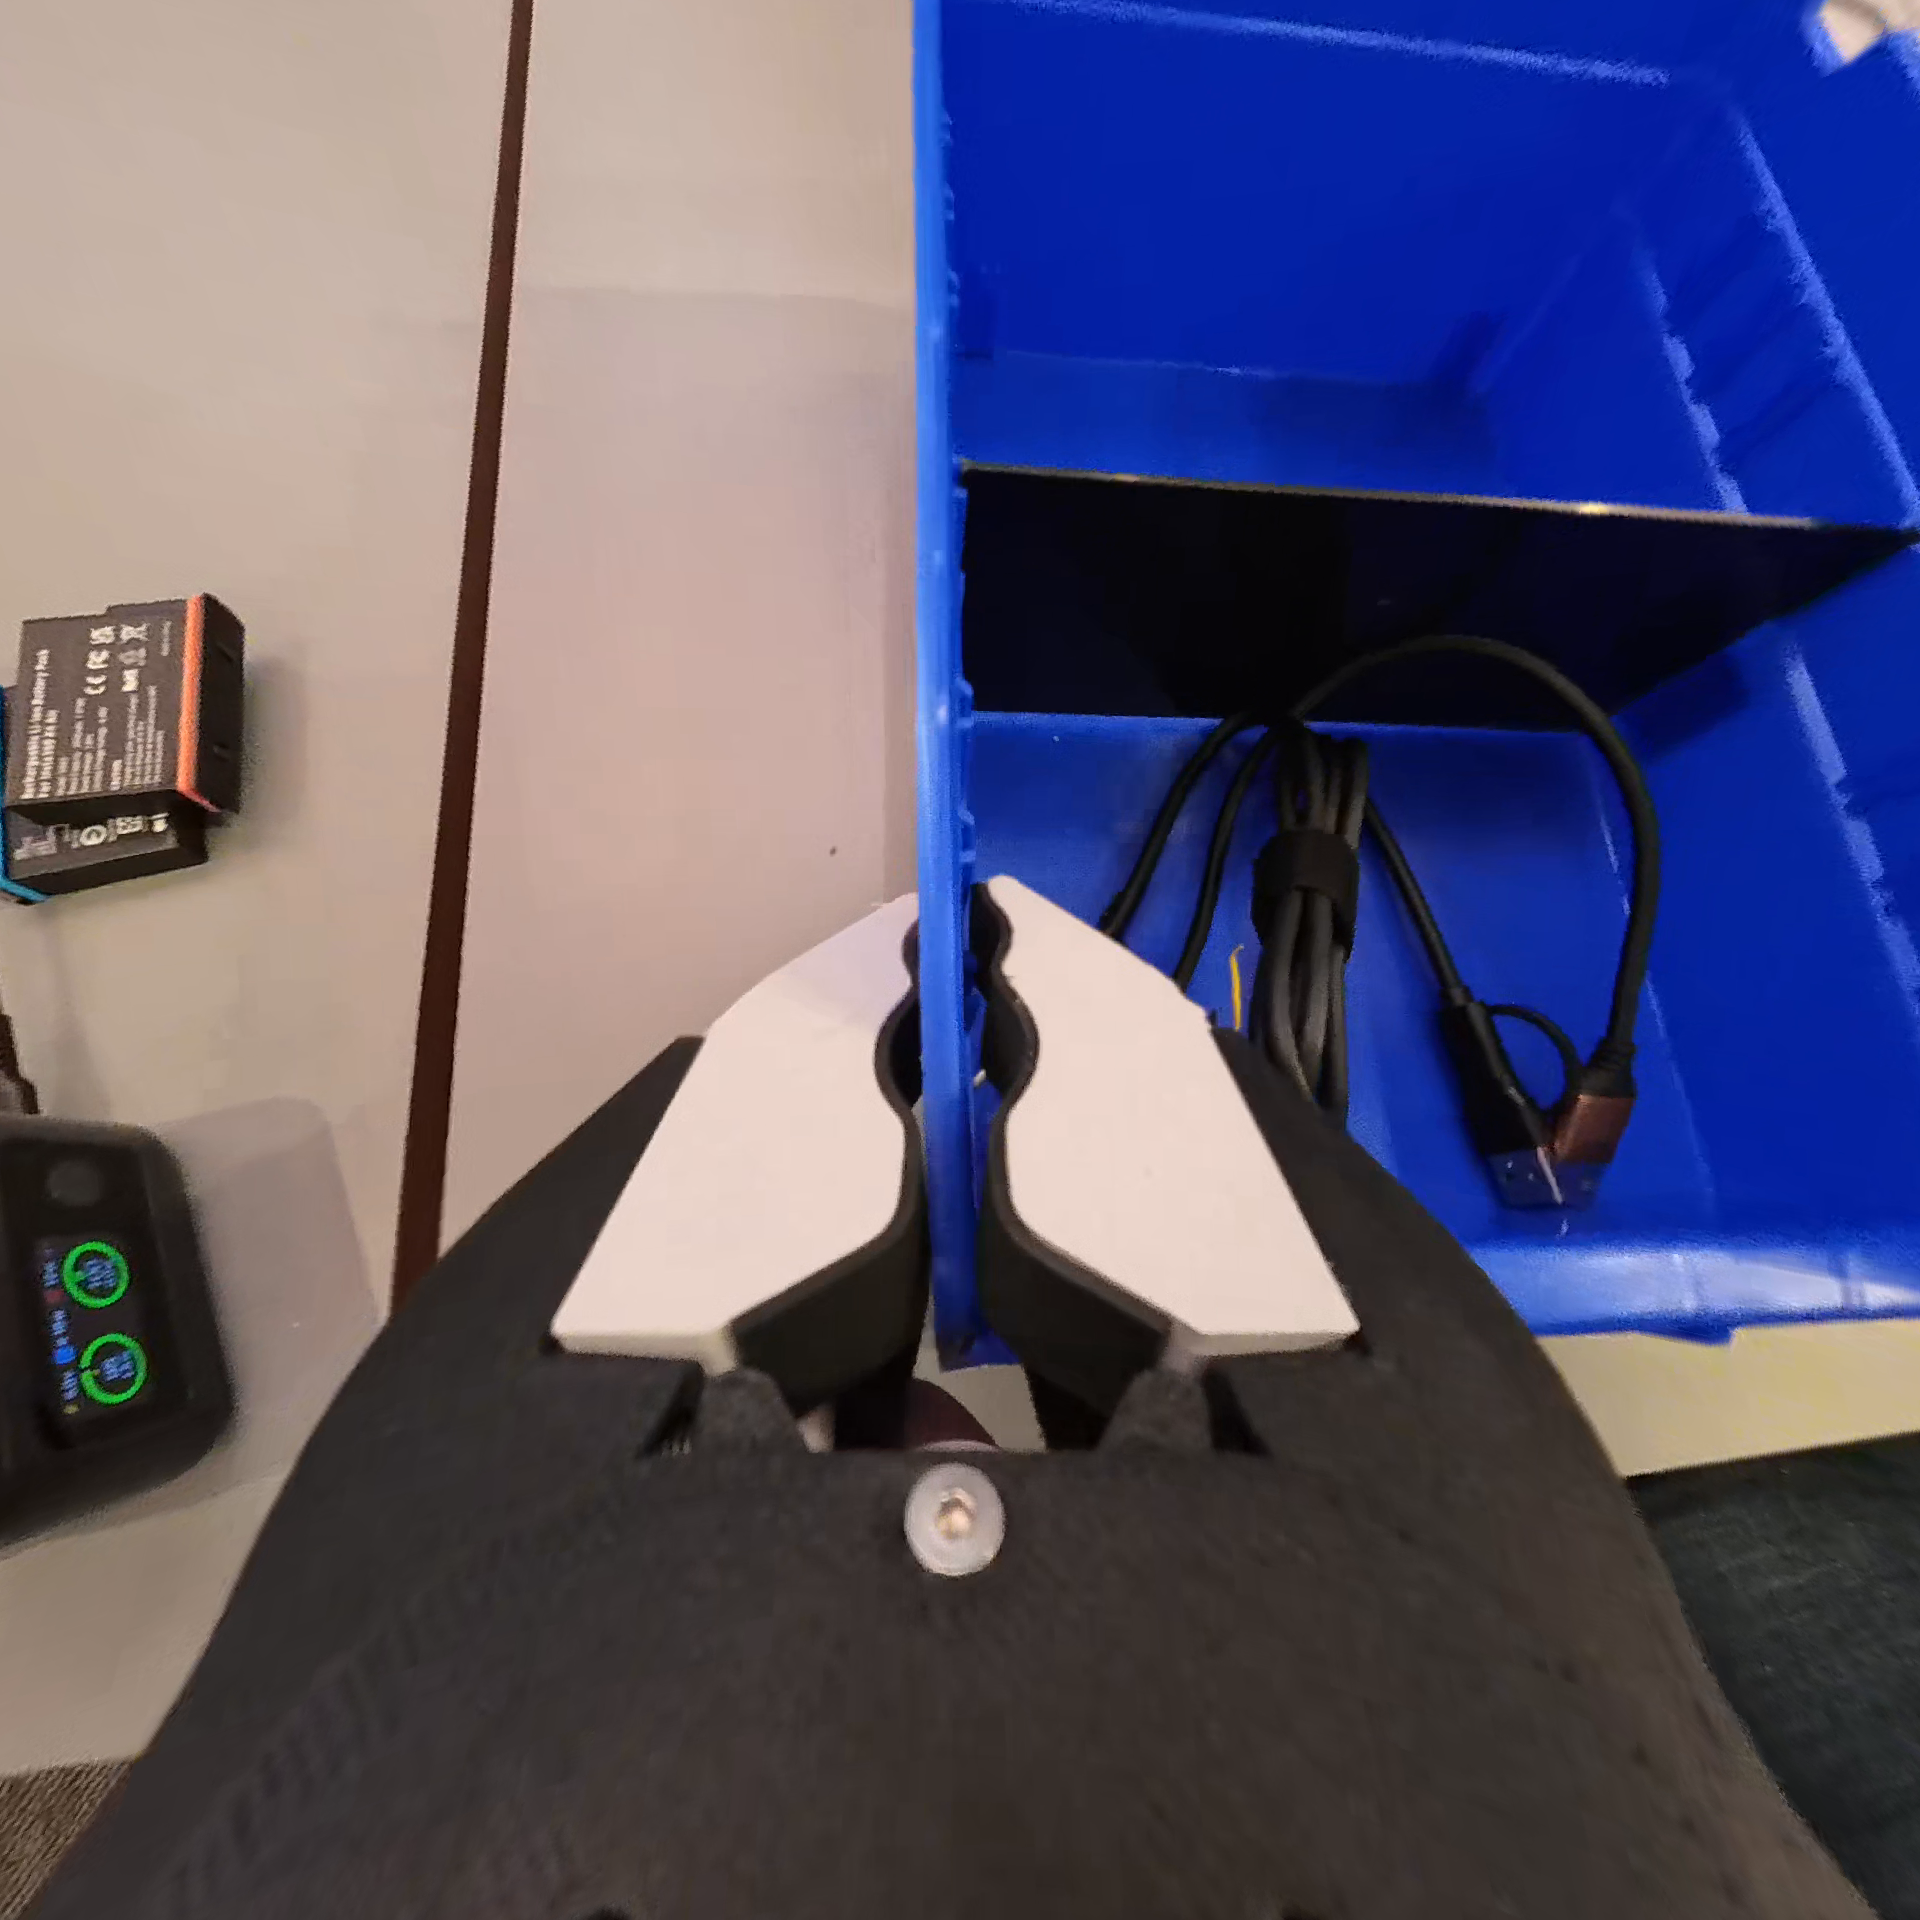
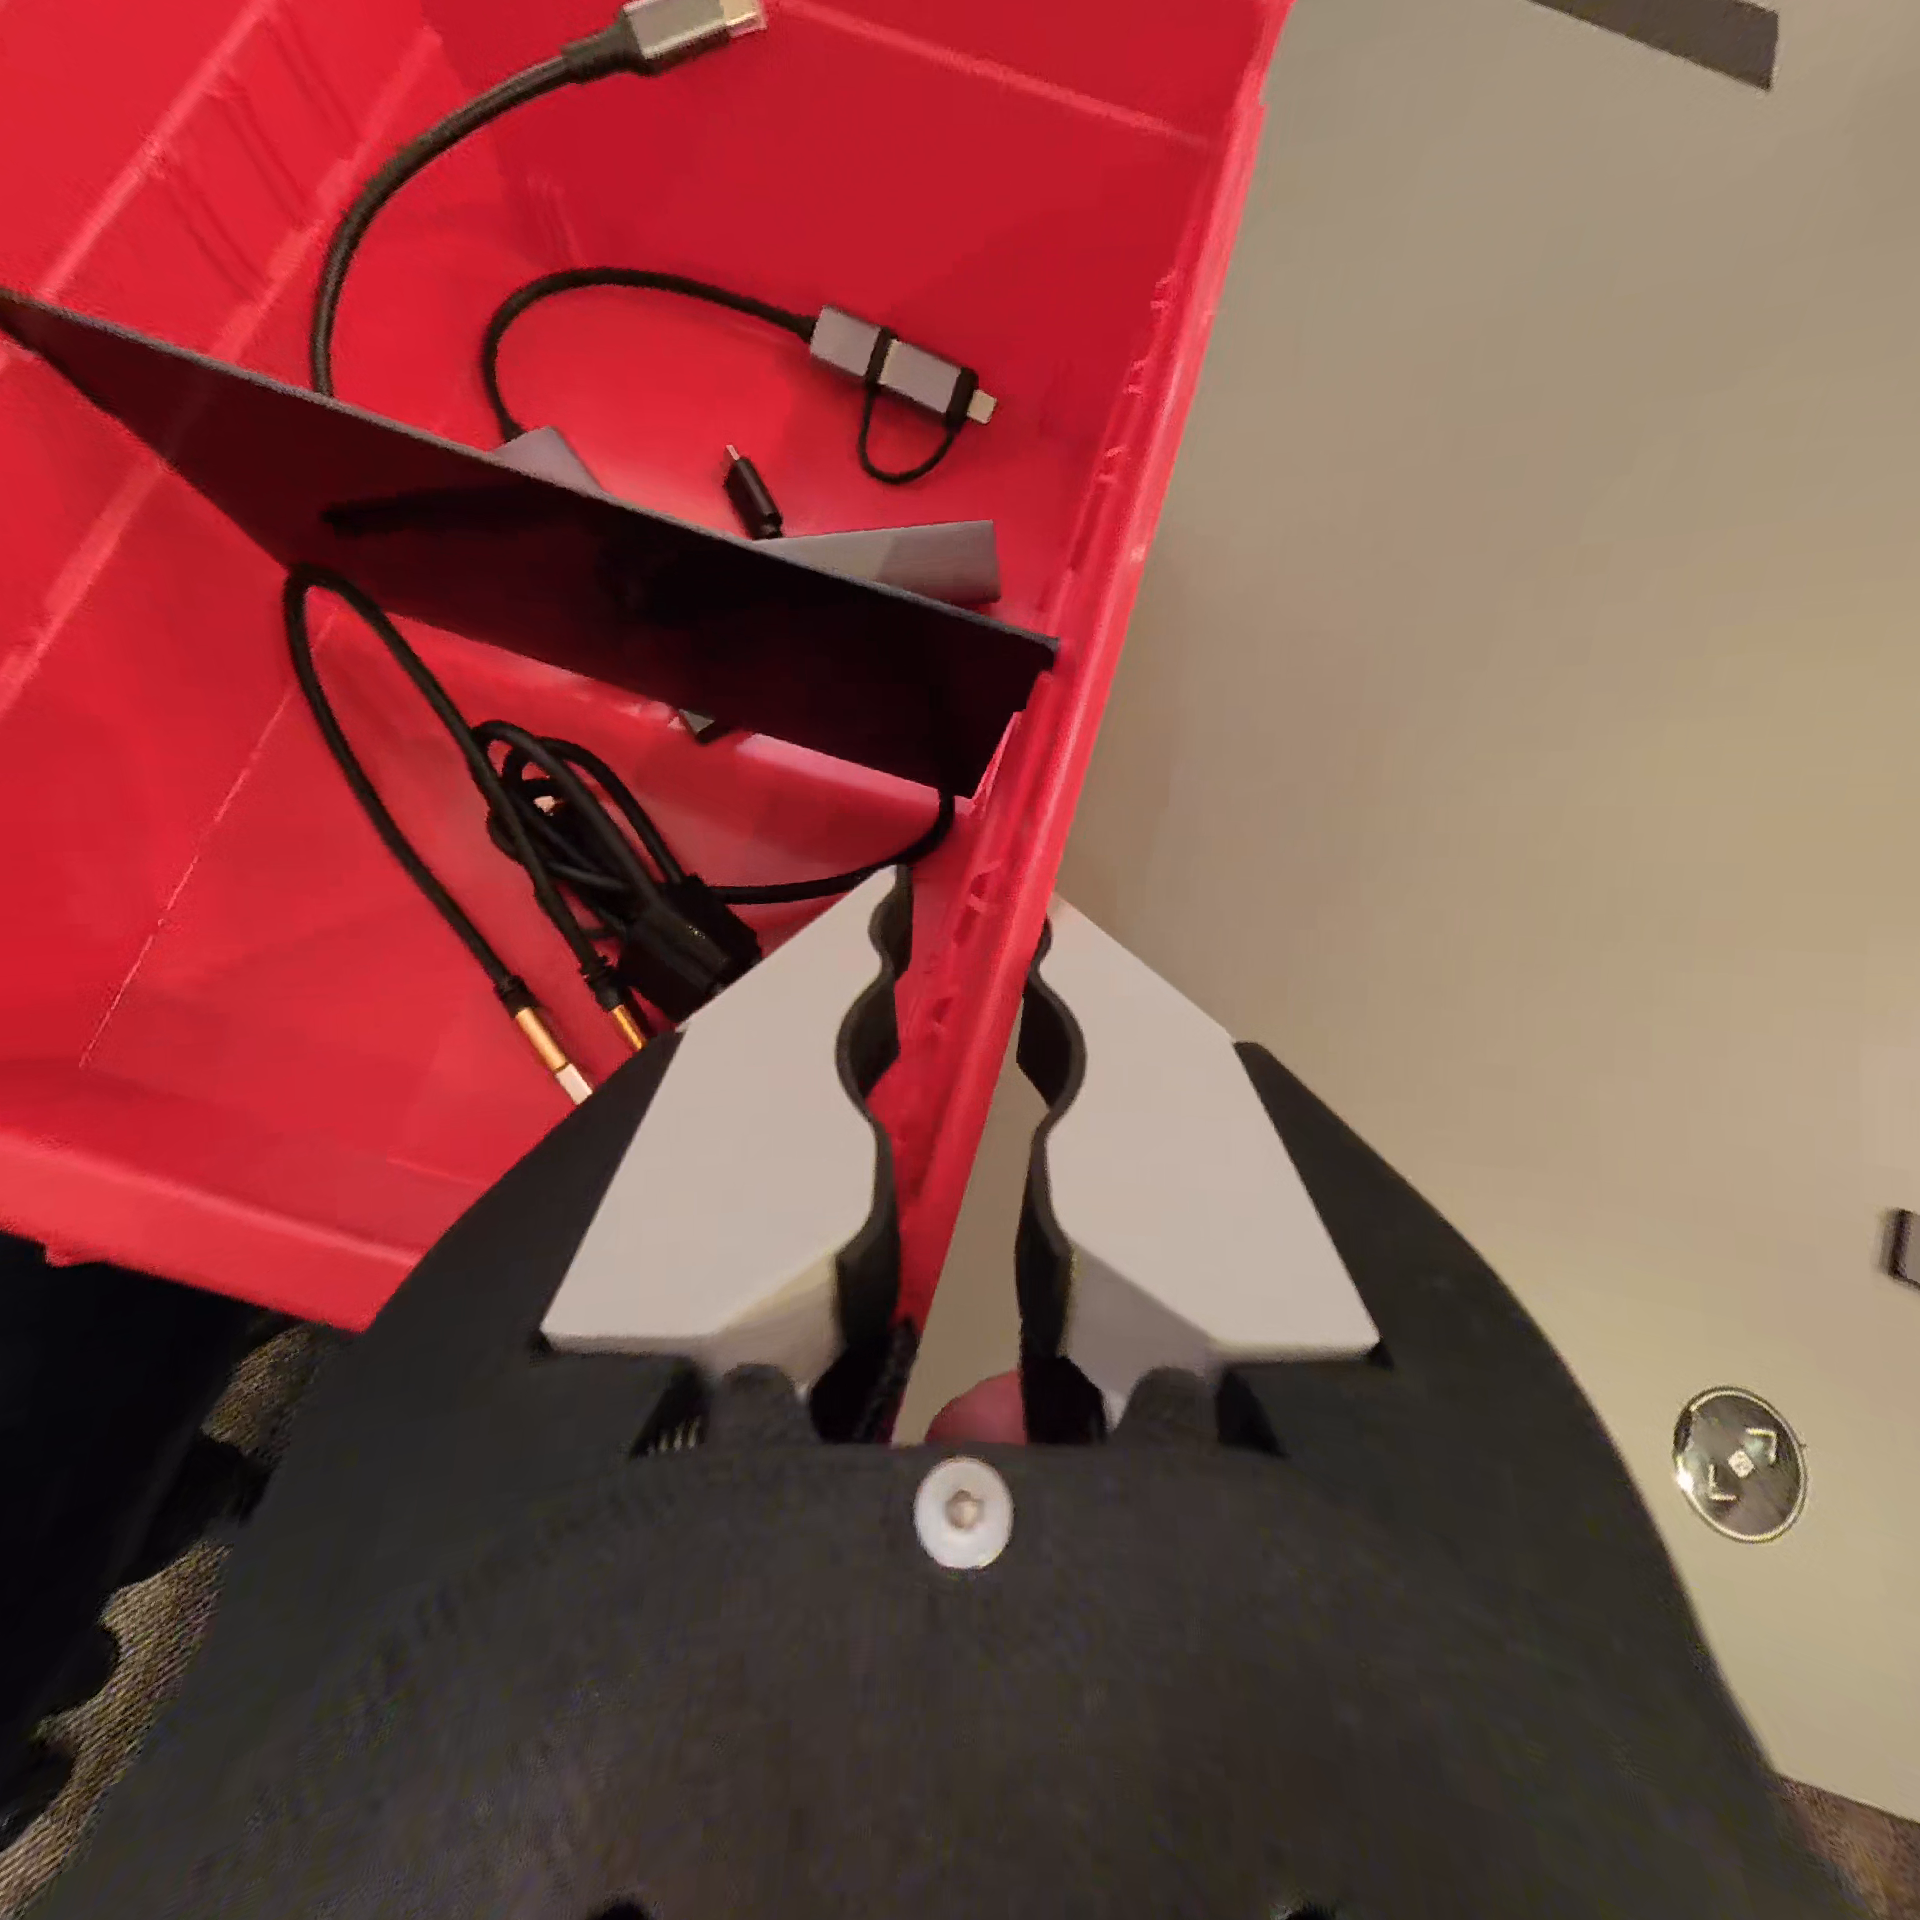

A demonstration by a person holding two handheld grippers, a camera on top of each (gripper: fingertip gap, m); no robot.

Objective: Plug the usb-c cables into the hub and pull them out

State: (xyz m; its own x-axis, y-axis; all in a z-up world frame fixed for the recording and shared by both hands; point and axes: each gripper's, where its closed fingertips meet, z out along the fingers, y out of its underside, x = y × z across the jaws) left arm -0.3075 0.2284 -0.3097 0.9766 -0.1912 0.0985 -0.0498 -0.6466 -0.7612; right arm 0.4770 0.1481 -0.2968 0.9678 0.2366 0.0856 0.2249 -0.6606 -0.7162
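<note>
My left gripper [image 1: 951, 899] is shut on the left wall [image 1: 940, 623] of a blue bin, one finger outside and one inside. In the bin's near compartment lie a bundled black cable [image 1: 1299, 914] and a looped black cable with USB plugs [image 1: 1558, 1153]. My right gripper [image 2: 971, 899] is shut on the right wall [image 2: 1122, 520] of a red bin. A black divider [image 2: 623, 561] crosses that bin. Behind the divider lie a grey hub [image 2: 904, 556], partly hidden, and a cable with grey adapters [image 2: 894, 358]. In front of it lies a tangled black cable [image 2: 592, 862] with gold-tipped plugs.
Two black battery packs [image 1: 125, 717] and a black charger with green ring displays [image 1: 94, 1320] lie on the pale table left of the blue bin. A dark seam [image 1: 468, 623] runs down the table. A round metal disc [image 2: 1740, 1465] sits right of the red bin.
</note>
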